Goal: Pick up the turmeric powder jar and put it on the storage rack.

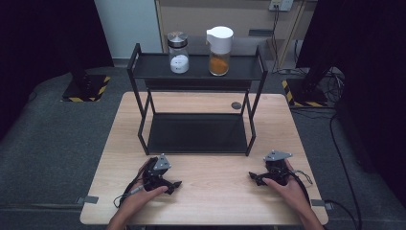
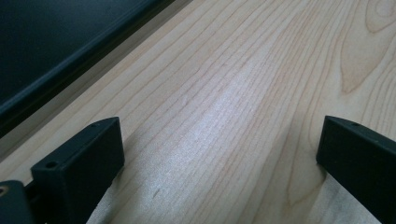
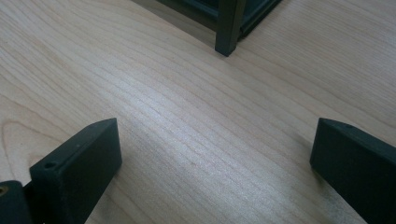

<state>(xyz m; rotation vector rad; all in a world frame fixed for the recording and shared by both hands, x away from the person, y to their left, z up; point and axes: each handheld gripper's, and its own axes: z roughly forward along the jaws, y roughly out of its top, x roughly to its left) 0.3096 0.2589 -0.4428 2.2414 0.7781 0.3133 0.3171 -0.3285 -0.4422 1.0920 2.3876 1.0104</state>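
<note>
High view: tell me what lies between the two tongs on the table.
Bare wooden table lies between the left tongs and right tongs in the high view.

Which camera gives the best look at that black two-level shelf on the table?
The high view: it shows the whole black shelf, both levels, with two jars on top. The left gripper view catches only the dark edge of its bottom tray; the right gripper view catches one leg's foot.

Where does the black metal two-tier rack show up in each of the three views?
High view: the black metal two-tier rack stands mid-table, with two jars on its top shelf.
Left gripper view: its lower tray takes the upper left corner.
Right gripper view: one rack leg and a bit of tray edge sit at the top middle.
Shared landmark: the pale wooden tabletop, under the rack in all three.
</note>
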